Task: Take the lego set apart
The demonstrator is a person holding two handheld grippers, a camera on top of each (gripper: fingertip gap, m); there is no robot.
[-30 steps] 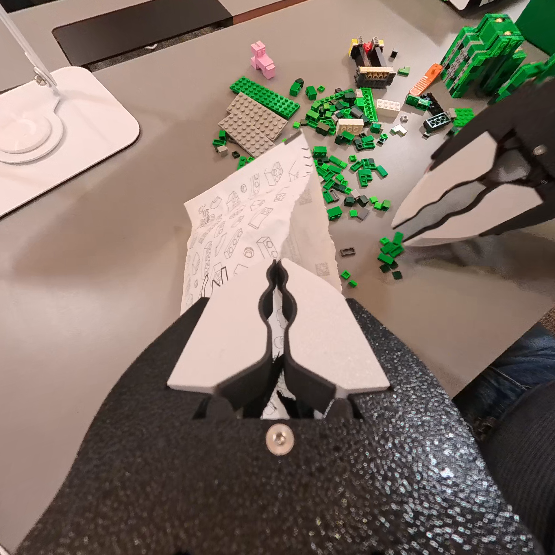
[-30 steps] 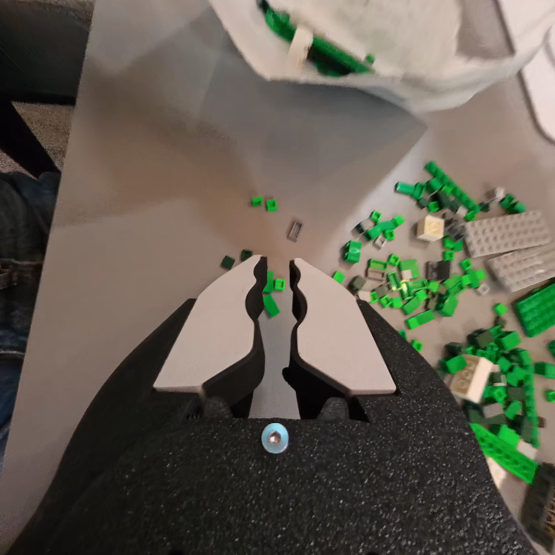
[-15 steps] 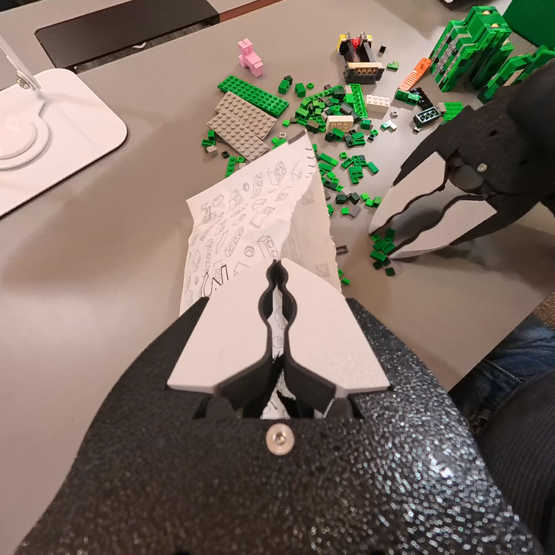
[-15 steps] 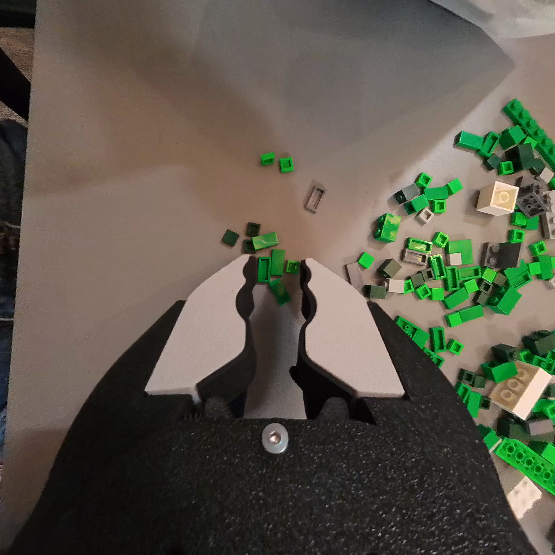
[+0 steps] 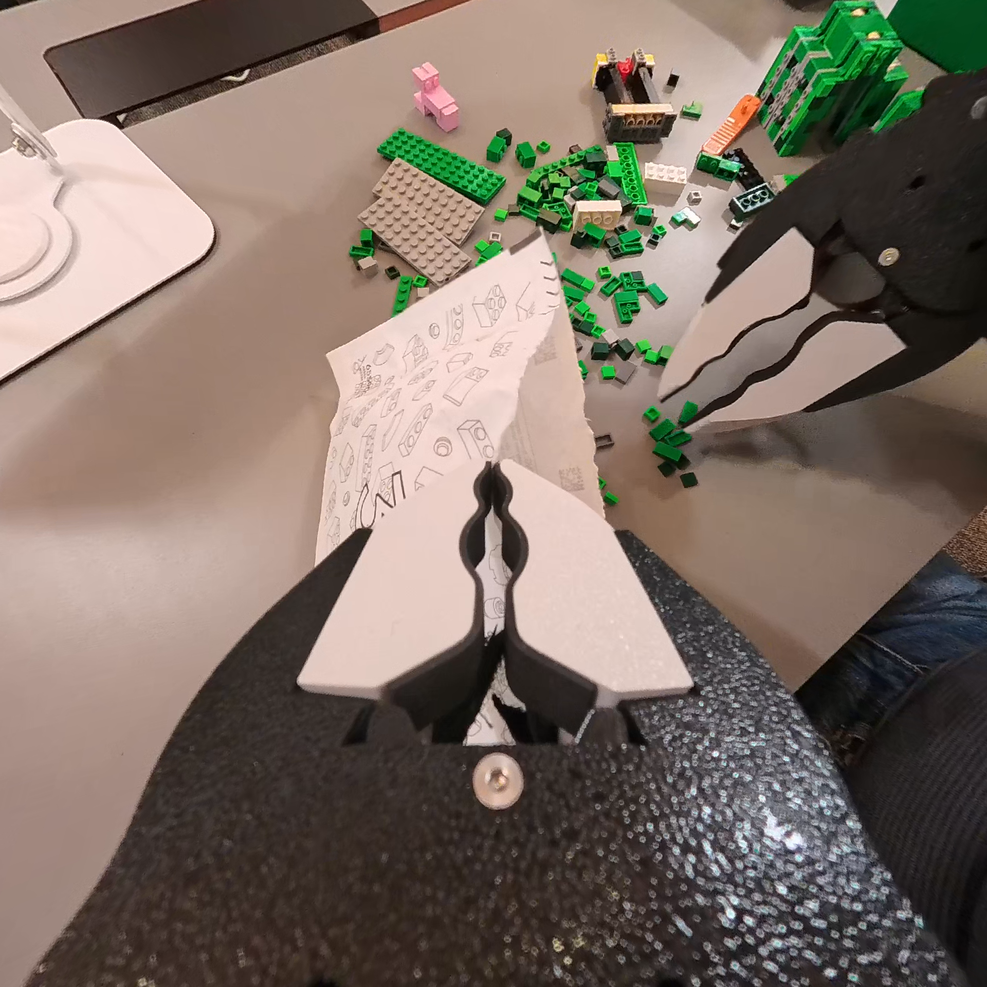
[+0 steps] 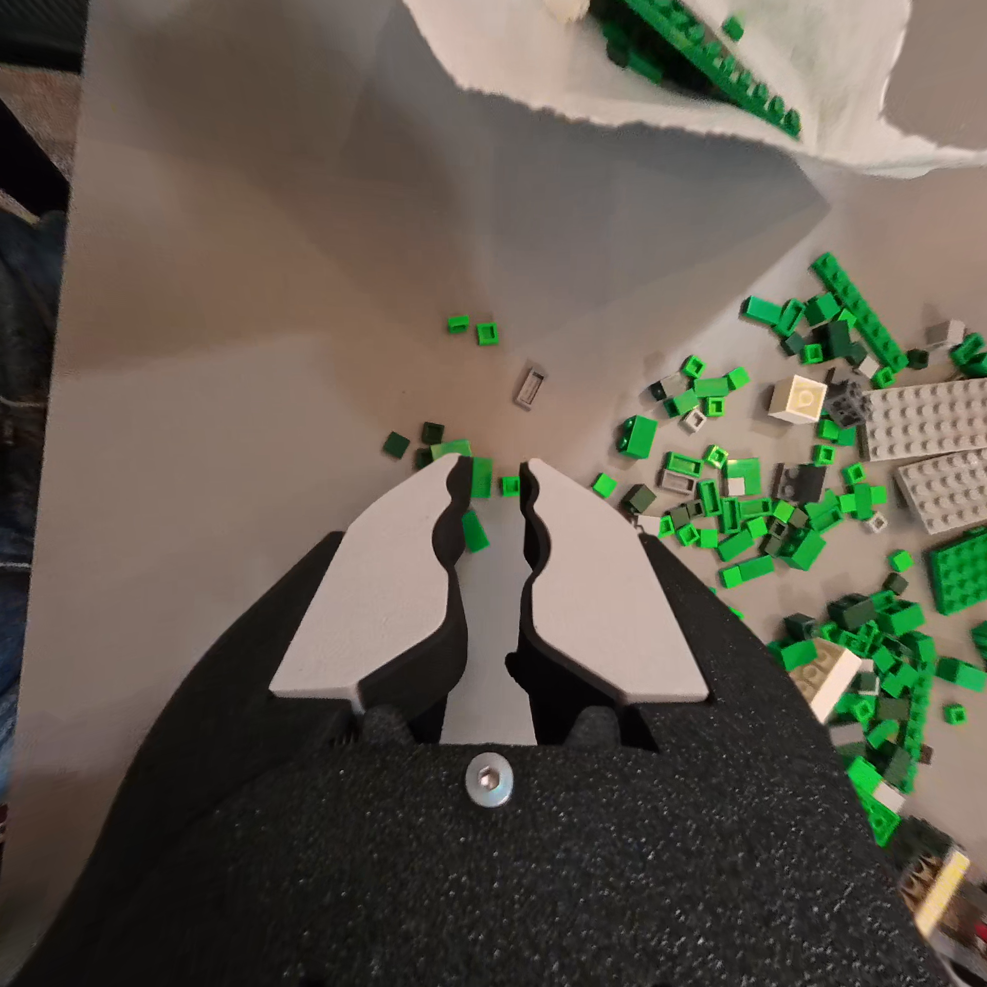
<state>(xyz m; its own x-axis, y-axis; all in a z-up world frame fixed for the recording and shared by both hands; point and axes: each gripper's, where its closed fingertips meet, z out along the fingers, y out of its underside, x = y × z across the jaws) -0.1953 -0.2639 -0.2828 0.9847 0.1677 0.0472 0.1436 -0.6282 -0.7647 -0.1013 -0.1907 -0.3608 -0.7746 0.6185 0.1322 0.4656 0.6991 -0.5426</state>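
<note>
Left gripper [image 5: 494,470]: closed on a torn white paper bag [image 5: 454,384] printed with brick outlines, held up above the grey table [image 5: 187,427]. Bag mouth, right wrist view [image 6: 667,91]: open toward the camera, long green plates visible inside.

Right gripper [image 6: 496,470]: parted by a narrow gap, nothing clamped, tips low over a small cluster of green tiles [image 6: 470,480] near the table's front edge; same gripper in left wrist view [image 5: 678,411], tips just beside those tiles [image 5: 670,443].

Lego set, mostly dismantled: loose green pieces [image 5: 587,197] scattered across the table centre; two grey studded plates [image 5: 422,219] lying side by side, a green plate [image 5: 440,165] touching their far edge. Pink figure [image 5: 435,104] standing apart, farther back. Small black-and-tan assembly [image 5: 633,101] and orange brick separator [image 5: 729,125] beyond the pile. Large green built section [image 5: 833,85] upright at far right, still assembled.

White lamp base [image 5: 96,213] at far left. Person's jeans-clad leg [image 5: 908,630] past the table edge, lower right.
</note>
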